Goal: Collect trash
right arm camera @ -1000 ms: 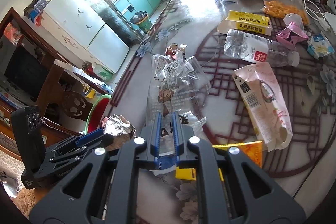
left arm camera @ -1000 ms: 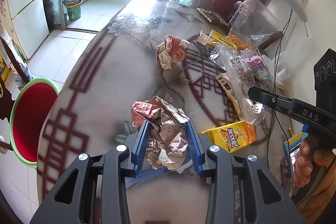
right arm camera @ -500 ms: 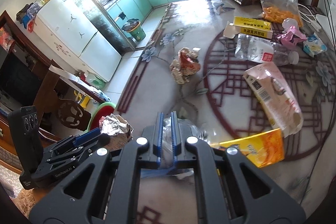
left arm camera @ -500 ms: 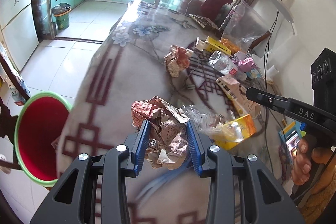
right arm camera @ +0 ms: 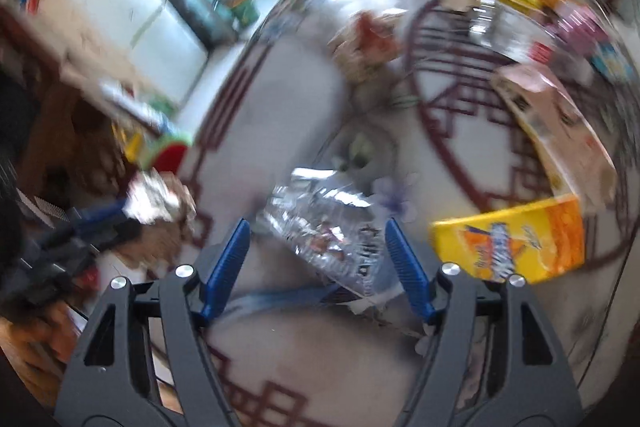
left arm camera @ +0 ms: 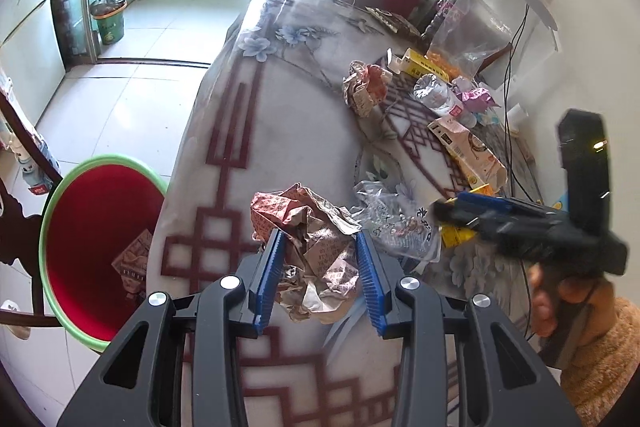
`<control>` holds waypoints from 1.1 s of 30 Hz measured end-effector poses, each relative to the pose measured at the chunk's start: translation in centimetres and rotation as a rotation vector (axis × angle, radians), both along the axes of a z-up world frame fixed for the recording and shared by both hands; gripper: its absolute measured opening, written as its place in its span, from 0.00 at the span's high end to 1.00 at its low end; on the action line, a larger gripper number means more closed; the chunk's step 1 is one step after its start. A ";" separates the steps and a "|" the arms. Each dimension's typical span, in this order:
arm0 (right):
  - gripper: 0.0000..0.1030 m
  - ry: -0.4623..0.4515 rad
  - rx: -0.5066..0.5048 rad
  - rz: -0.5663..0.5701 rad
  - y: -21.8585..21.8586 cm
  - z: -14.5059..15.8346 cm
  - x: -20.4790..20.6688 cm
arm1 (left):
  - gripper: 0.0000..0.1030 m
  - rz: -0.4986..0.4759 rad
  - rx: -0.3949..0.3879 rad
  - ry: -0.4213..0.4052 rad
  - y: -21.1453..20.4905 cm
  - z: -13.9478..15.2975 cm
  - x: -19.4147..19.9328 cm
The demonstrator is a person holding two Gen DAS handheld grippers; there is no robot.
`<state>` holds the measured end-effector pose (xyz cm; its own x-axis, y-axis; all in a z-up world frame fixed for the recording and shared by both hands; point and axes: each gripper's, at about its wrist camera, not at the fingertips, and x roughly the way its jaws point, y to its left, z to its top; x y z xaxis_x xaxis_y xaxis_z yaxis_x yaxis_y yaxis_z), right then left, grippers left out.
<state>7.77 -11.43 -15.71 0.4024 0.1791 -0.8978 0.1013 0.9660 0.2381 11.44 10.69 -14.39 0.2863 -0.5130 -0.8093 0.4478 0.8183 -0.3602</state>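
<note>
Gripping a crumpled paper wad (left arm camera: pixel 316 247) between 2 blue fingers (left arm camera: pixel 269 273) of the left gripper (left arm camera: pixel 318 281), pads pressing on both sides of it, over the near edge of the table. Spreading wide in the right gripper (right arm camera: pixel 318 269), with a crinkled clear plastic wrapper (right arm camera: pixel 328 227) lying between the 2 pads; too blurred to tell whether either pad is touching it.

Stretching away under both grippers: a table (left arm camera: pixel 288 131) covered in pale cloth with a dark red lattice pattern and blue flowers. Standing on the floor to the left of the table, below its edge: a red bin with a green rim (left arm camera: pixel 86 227), holding 1 piece of printed paper (left arm camera: pixel 134 263).

Lying farther along the table, well apart from the grippers: a pale pink snack bag (left arm camera: pixel 466 155), a second crumpled paper wad (left arm camera: pixel 366 89), a clear plastic bottle (left arm camera: pixel 434 95), a yellow box (left arm camera: pixel 424 65), a small pink wrapper (left arm camera: pixel 478 97). Leaning up behind these: a large clear bag with orange pieces inside (left arm camera: pixel 466 35).

Lying just to the right of the right gripper, in the right wrist view: a yellow and orange carton (right arm camera: pixel 516 241). Showing in the left wrist view: the same plastic wrapper (left arm camera: pixel 394 223) resting on the table just beside the held paper wad, with the right gripper (left arm camera: pixel 448 211) at its far side.
</note>
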 end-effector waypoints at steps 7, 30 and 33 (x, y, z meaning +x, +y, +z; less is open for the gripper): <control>0.52 0.113 -0.193 0.102 3.3 -3.6 1.6 | 0.66 0.049 -0.010 0.005 2.9 0.0 0.5; 0.93 -0.094 0.074 0.064 6.4 5.3 3.6 | 0.66 0.256 0.047 0.001 10.6 -1.2 4.2; 0.93 -0.113 0.088 0.107 8.0 6.0 4.2 | 0.66 0.278 0.057 0.001 11.6 -1.4 4.3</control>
